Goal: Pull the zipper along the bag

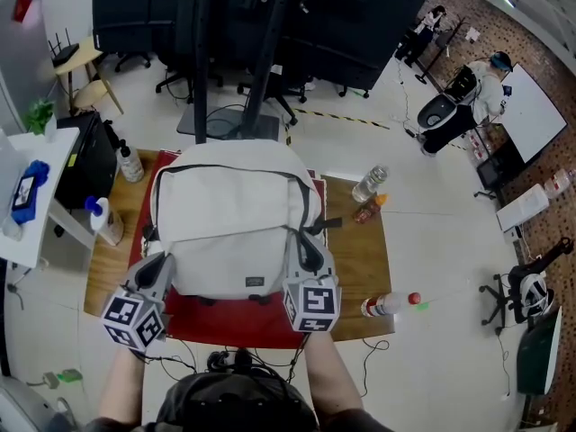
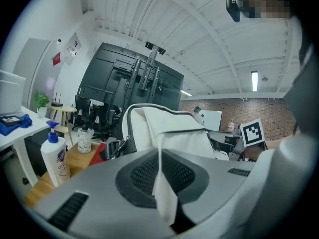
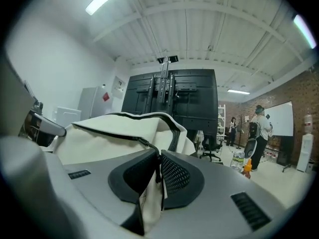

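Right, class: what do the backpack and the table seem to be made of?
Backpack: off-white matte fabric, perhaps canvas or nylon; it creases and folds softly. Table: wood or wood-look laminate, smooth; brown grain streaks show.

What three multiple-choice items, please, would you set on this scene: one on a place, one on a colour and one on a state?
1. The bag lies:
A. on the floor
B. on a red mat on the table
C. on a chair

2. The bag's fabric is:
A. off-white
B. black
C. green

3. The left gripper is:
A. open and empty
B. shut on a bottle
C. shut on bag fabric

Answers:
1 B: the head view shows red mat around the bag's base, with wood beyond it.
2 A: pale cloth with dark zipper lines shows in all views.
3 C: in the left gripper view a fold of pale cloth is pinched between the pads.
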Available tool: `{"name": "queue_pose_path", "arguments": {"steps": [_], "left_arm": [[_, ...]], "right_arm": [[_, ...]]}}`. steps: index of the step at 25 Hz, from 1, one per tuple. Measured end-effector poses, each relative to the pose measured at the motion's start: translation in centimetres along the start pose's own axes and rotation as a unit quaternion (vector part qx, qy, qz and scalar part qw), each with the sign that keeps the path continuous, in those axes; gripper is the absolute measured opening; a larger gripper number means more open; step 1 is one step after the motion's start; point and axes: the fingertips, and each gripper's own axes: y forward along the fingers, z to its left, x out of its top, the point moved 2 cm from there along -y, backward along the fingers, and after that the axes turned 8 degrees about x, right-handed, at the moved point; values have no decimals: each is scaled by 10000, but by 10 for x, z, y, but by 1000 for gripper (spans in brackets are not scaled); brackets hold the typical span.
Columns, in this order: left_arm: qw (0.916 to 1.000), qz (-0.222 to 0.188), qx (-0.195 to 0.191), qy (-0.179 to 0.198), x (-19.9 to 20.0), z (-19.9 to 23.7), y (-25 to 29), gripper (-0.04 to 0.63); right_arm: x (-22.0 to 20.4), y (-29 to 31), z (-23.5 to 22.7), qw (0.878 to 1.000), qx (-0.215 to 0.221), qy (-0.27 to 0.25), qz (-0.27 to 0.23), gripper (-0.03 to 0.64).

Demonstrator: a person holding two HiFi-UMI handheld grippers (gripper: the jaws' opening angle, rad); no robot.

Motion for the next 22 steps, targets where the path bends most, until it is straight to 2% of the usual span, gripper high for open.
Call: {"name": "queue_pose_path", "arguments": {"steps": [5, 9, 16, 22], "left_arm": [[9981, -58, 334, 510, 2, -5, 0, 59], [9974, 6, 463, 547, -2, -6, 2, 71], [9969, 160, 534, 563, -2, -5, 4, 89], [9966, 192, 548, 589, -1, -11, 6, 160]], "right_arm": [[-4, -2, 5, 9993, 272, 245, -60, 43], [-8, -1, 8, 9974, 340, 622, -111, 43], [-8, 3, 9, 9963, 431, 742, -43, 43], [-5, 1, 8, 9954, 535, 789, -61, 65]]}}
